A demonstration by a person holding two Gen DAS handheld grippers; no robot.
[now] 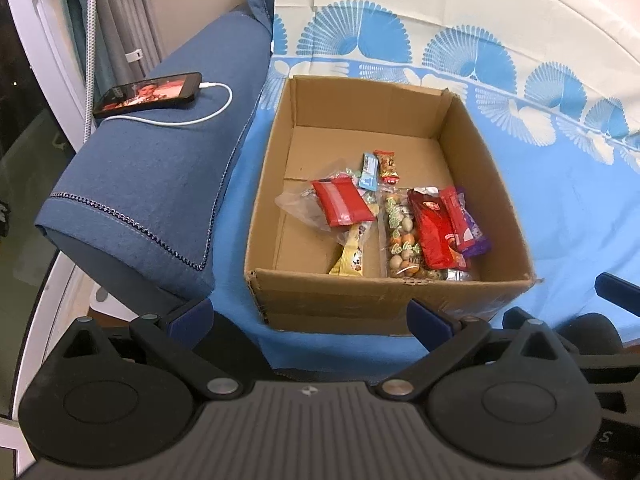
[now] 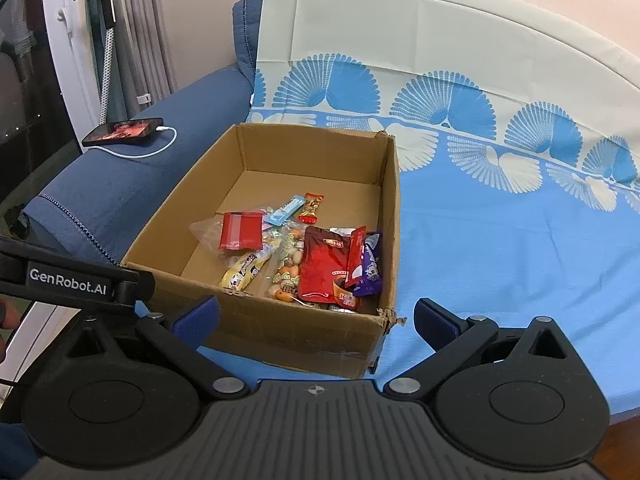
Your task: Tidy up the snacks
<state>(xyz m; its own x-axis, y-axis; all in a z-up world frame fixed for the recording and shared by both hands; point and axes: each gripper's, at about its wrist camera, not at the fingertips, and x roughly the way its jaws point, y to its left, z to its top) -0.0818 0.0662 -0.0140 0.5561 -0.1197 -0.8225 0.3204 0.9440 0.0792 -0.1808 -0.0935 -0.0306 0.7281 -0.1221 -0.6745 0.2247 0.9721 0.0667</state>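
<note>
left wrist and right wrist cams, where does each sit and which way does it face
Left wrist: on the left hand-held gripper, looking down into the cardboard box from its near side; open blue-padded fingers show, and part of the other gripper at right.
Right wrist: on the right hand-held gripper, facing the box's near right corner; open fingers show.
Shared: box, snacks, phone on the blue armrest.

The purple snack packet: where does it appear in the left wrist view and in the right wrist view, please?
Left wrist view: purple snack packet lies right of centre, at the cardboard box's near right corner.
Right wrist view: purple snack packet lies just right of centre, against the box's right wall.
Shared landmark: the big red pouch beside it.
</note>
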